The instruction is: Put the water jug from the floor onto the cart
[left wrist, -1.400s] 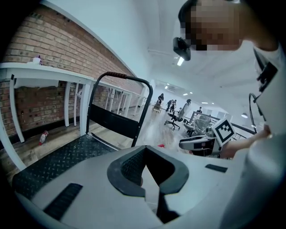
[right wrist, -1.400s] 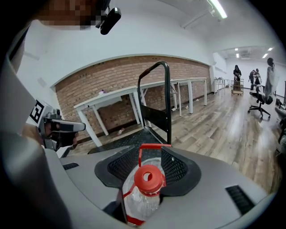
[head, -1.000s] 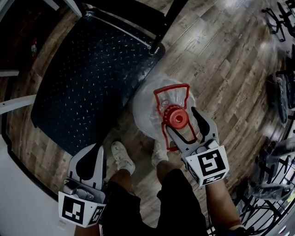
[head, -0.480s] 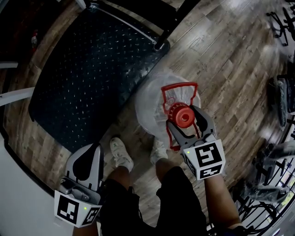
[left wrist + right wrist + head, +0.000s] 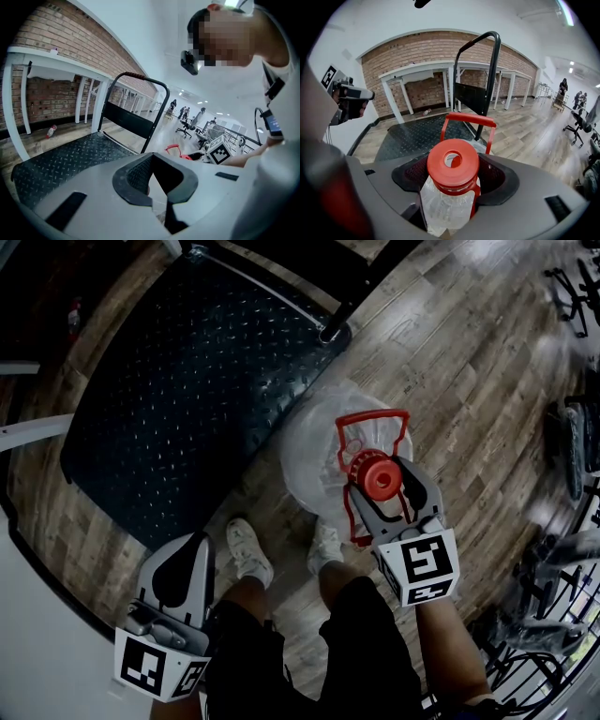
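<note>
Clear plastic water jug, red-capped, stands on the plank floor, its neck between the right claw's wide jaws, which have just been closing but are not yet clamped; black tread-plate cart beyond-left is bare; lifting remains; left claw closed, empty.

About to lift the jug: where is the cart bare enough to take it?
The whole cart deck is bare, from its handle frame to the near edge. Crowded only on the floor round the water jug: shoes close beside it.
</note>
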`<control>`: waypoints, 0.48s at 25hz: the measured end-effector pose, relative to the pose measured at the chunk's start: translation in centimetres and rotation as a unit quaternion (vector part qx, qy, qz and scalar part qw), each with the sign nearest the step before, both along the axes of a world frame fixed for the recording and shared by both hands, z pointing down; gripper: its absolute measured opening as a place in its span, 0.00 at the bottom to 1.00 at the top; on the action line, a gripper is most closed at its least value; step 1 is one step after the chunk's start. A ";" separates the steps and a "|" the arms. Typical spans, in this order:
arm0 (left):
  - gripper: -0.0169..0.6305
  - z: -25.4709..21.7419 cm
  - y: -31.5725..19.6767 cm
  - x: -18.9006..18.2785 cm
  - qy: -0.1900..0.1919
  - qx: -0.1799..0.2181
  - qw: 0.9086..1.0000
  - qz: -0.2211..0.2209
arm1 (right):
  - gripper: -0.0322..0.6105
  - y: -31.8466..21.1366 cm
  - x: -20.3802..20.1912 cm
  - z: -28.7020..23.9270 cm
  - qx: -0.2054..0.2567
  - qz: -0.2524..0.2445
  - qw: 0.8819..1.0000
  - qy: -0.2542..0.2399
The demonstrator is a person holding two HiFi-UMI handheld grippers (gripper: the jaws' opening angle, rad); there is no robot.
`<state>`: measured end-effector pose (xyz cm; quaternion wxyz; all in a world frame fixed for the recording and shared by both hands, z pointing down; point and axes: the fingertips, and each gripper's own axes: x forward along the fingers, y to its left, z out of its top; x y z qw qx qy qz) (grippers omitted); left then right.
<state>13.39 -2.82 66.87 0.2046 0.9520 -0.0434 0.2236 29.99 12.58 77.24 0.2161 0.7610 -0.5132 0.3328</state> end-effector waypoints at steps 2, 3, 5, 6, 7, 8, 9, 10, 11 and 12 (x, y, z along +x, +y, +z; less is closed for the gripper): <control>0.02 -0.3 -0.2 -0.2 -0.002 0.003 1.000 -0.001 | 0.53 0.4 -0.3 -0.2 0.001 0.004 1.000 0.001; 0.02 -0.5 -0.2 -0.3 -0.003 0.003 1.000 -0.002 | 0.53 0.7 -0.5 -0.4 0.002 0.006 1.000 0.002; 0.02 -1.2 -0.5 -0.4 -0.003 0.005 1.000 -0.004 | 0.53 1.3 -0.7 -1.2 0.005 0.012 1.000 0.004; 0.02 -1.6 -0.7 -0.5 -0.002 0.008 1.000 -0.006 | 0.53 1.5 -0.8 -1.8 0.007 0.016 1.000 0.005; 0.02 -2.0 -1.0 -0.4 -0.001 0.012 1.000 -0.007 | 0.53 1.6 -0.7 -2.4 0.010 0.020 1.000 0.006; 0.02 -2.5 -1.2 -0.4 0.001 0.016 1.000 -0.009 | 0.53 1.6 -0.7 -3.0 0.014 0.023 1.000 0.007; 0.02 -3.1 -1.5 -0.4 0.003 0.018 1.000 -0.011 | 0.53 1.7 -0.7 -3.8 0.016 0.026 1.000 0.008; 0.02 -3.8 -1.6 -0.4 0.003 0.021 1.000 -0.013 | 0.53 1.8 -0.7 -4.6 0.018 0.028 0.999 0.007; 0.02 -4.4 -1.7 -0.4 0.003 0.023 1.000 -0.014 | 0.53 2.0 -0.7 -5.5 0.018 0.029 0.999 0.006; 0.02 -5.1 -1.9 -0.4 0.003 0.025 1.000 -0.016 | 0.53 2.1 -0.7 -6.3 0.019 0.030 0.999 0.005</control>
